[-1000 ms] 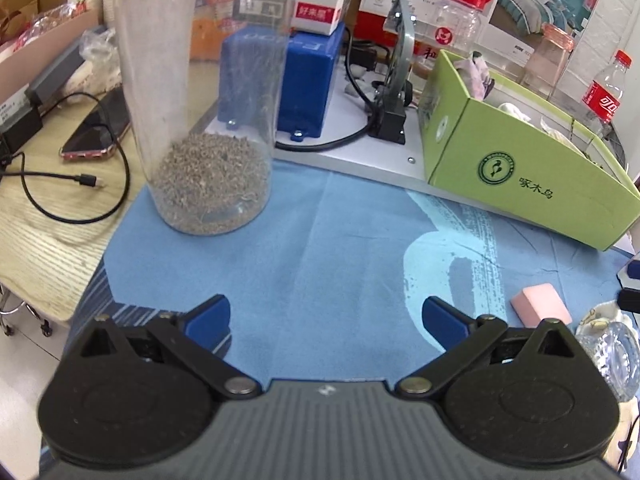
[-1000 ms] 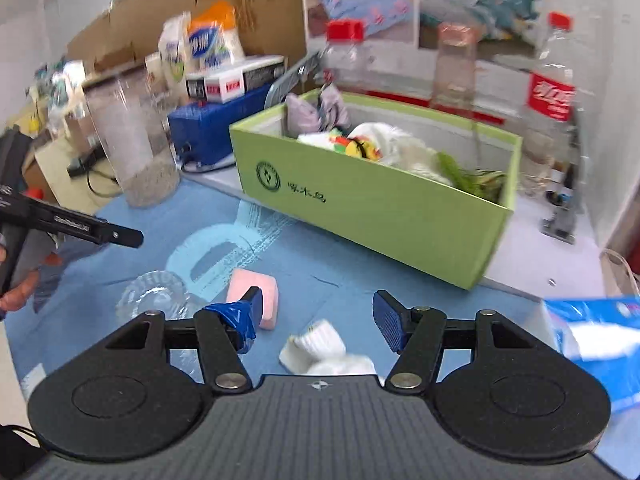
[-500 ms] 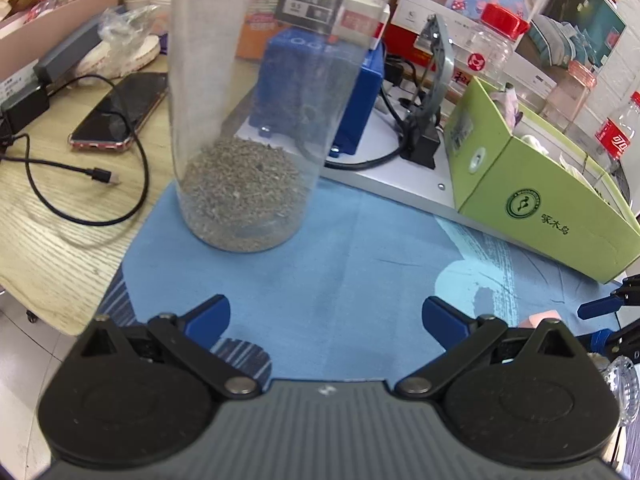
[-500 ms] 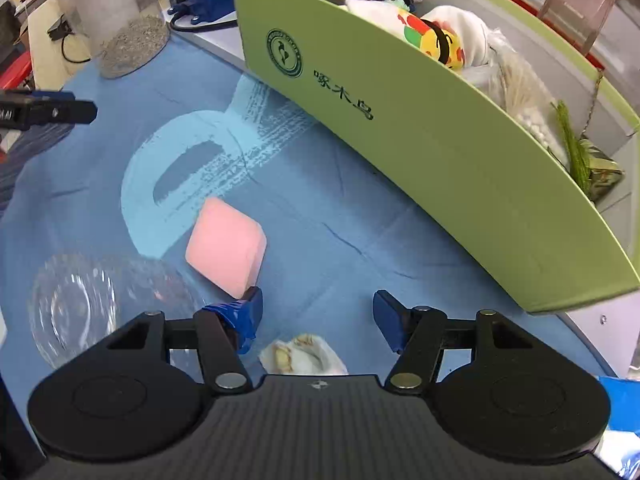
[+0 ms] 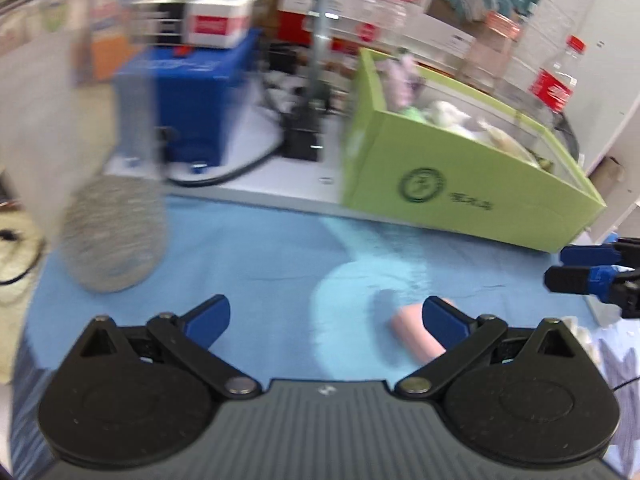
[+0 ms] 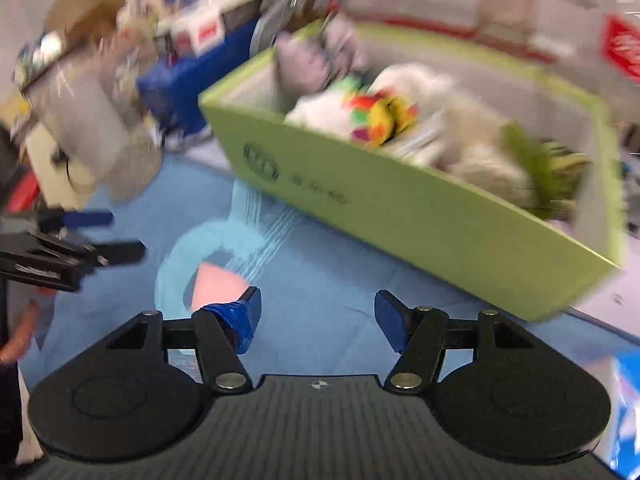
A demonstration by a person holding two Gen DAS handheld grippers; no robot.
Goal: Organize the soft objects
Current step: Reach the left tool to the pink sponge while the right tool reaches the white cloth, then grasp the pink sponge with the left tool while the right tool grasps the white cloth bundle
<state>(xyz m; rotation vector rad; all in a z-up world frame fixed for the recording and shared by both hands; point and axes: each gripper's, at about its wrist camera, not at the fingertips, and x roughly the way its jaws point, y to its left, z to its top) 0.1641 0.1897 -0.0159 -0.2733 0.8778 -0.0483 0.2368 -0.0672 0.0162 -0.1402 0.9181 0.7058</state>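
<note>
A pink sponge (image 5: 416,334) lies on the blue mat, just by my left gripper's right fingertip; it also shows in the right wrist view (image 6: 216,286), behind the right gripper's left finger. A green box (image 5: 452,184) (image 6: 420,216) holds several soft things, among them a white toy with coloured patches (image 6: 380,118). My left gripper (image 5: 326,314) is open and empty over the mat. My right gripper (image 6: 318,316) is open and empty; it shows at the right edge of the left wrist view (image 5: 588,268). Both views are blurred.
A clear jar with grey granules (image 5: 112,224) stands at the mat's left. A blue case (image 5: 192,96) with small cartons on it and a black cable sit behind. Bottles (image 5: 554,80) stand behind the box. A blue packet (image 6: 626,400) lies at the right.
Both grippers have swung: the left one turned right toward the pink sponge and green box, the right one tilted up from the mat. The sock near the right gripper is out of view.
</note>
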